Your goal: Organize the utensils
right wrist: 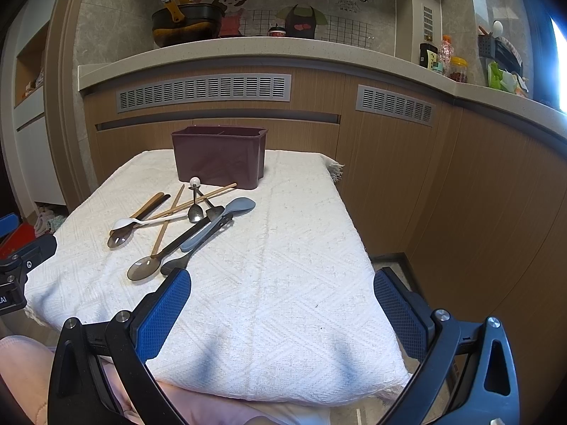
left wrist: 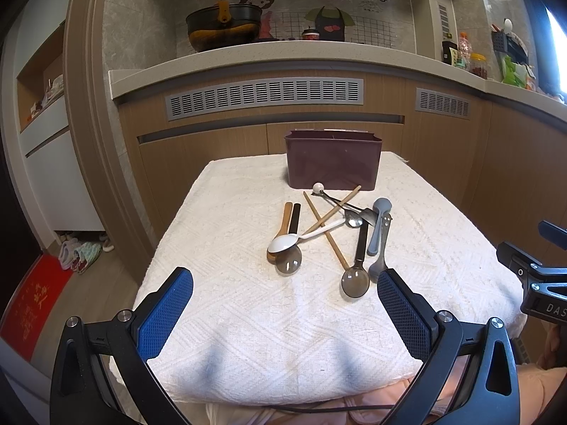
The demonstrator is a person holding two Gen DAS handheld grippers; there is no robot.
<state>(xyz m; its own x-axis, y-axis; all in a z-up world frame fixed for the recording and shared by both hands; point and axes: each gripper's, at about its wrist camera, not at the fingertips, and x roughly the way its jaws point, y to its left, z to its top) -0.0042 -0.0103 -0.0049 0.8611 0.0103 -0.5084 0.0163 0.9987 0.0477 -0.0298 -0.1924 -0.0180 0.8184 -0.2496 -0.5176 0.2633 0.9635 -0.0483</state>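
A pile of utensils lies on a white cloth-covered table (left wrist: 248,318): a white spoon (left wrist: 283,242), two smoky plastic spoons (left wrist: 355,278), wooden chopsticks (left wrist: 327,233), a wooden spoon (left wrist: 284,219), a grey-blue spoon (left wrist: 379,226) and small metal spoons (left wrist: 349,214). A maroon divided holder (left wrist: 333,159) stands behind them. My left gripper (left wrist: 285,304) is open and empty, just short of the pile. My right gripper (right wrist: 281,306) is open and empty, to the right of the pile (right wrist: 184,219); the holder (right wrist: 219,157) is ahead of it.
Wooden kitchen cabinets and a counter (left wrist: 283,53) with a wok, bottles and jars stand behind the table. The table's right edge (right wrist: 358,233) drops to the floor. The right gripper's body shows at the left view's right edge (left wrist: 531,276).
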